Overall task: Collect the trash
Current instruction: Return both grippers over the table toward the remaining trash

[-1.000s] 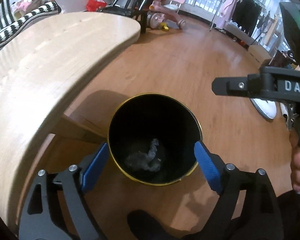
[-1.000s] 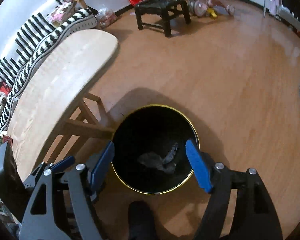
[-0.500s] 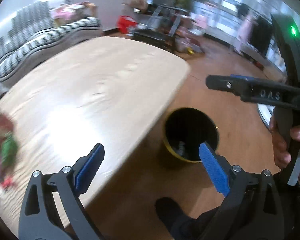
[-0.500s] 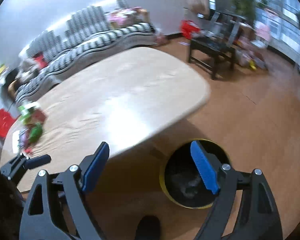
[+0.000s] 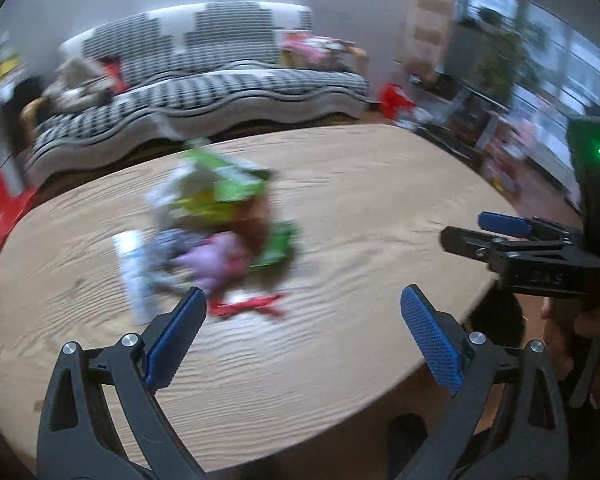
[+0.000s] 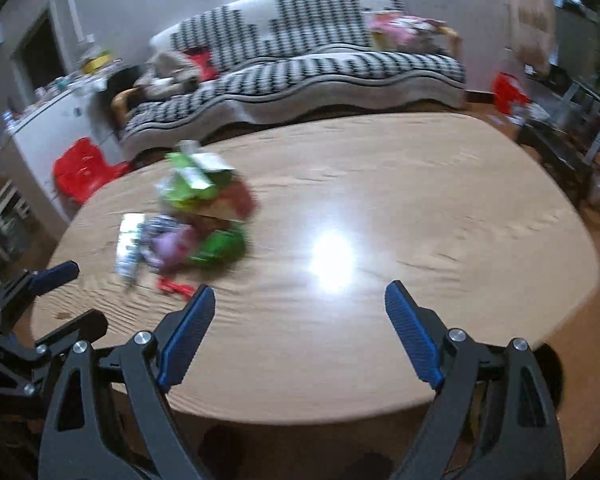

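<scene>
A blurred pile of trash [image 5: 216,232], green, purple, red and white wrappers, lies on the oval wooden table [image 5: 360,208]; it also shows in the right wrist view [image 6: 188,224]. My left gripper [image 5: 300,336] is open and empty, above the table just short of the pile. My right gripper [image 6: 300,332] is open and empty over the table's near edge, right of the pile; it appears in the left wrist view [image 5: 500,236]. The left gripper shows at the left edge of the right wrist view [image 6: 40,300]. The black bin [image 5: 500,320] peeks out below the table edge.
A black-and-white striped sofa [image 5: 204,80] stands behind the table. Red plastic stools [image 6: 84,168] stand at the left, a white cabinet [image 6: 48,120] beyond them. Black metal furniture [image 6: 572,128] and wooden floor lie to the right.
Both grippers have swung up and left from above the black bin to face the table top. The trash pile has come into view ahead.
</scene>
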Demonstrator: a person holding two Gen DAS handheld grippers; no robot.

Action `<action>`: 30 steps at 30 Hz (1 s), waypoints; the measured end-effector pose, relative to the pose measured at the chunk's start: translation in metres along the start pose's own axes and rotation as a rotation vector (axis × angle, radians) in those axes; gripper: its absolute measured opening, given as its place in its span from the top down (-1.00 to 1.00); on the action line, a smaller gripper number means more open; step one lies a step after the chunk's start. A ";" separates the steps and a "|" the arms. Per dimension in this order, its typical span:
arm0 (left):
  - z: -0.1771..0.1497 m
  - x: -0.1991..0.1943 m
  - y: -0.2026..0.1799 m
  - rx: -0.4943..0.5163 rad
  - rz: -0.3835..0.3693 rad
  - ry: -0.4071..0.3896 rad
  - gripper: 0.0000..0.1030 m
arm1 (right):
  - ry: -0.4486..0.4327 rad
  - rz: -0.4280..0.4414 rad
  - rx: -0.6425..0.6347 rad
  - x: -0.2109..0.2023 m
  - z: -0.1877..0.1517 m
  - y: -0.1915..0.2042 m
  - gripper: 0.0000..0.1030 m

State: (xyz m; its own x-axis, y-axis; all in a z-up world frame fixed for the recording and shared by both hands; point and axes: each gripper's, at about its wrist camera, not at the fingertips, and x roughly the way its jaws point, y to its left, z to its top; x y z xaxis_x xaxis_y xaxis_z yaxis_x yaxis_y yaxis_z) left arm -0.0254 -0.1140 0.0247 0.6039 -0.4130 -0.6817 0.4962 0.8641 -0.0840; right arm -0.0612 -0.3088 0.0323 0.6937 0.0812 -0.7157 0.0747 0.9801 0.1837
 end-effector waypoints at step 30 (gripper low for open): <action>-0.021 0.116 0.139 -0.181 0.191 0.156 -0.84 | 0.243 0.138 -0.369 0.158 -0.016 0.118 -0.29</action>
State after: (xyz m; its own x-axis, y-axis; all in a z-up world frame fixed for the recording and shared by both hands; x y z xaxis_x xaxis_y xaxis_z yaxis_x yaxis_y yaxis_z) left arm 0.0999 -0.0355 -0.0813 0.5660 -0.2008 -0.7996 0.2548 0.9650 -0.0619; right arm 0.0458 -0.1774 -0.0697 0.4877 0.2119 -0.8469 -0.2971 0.9525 0.0672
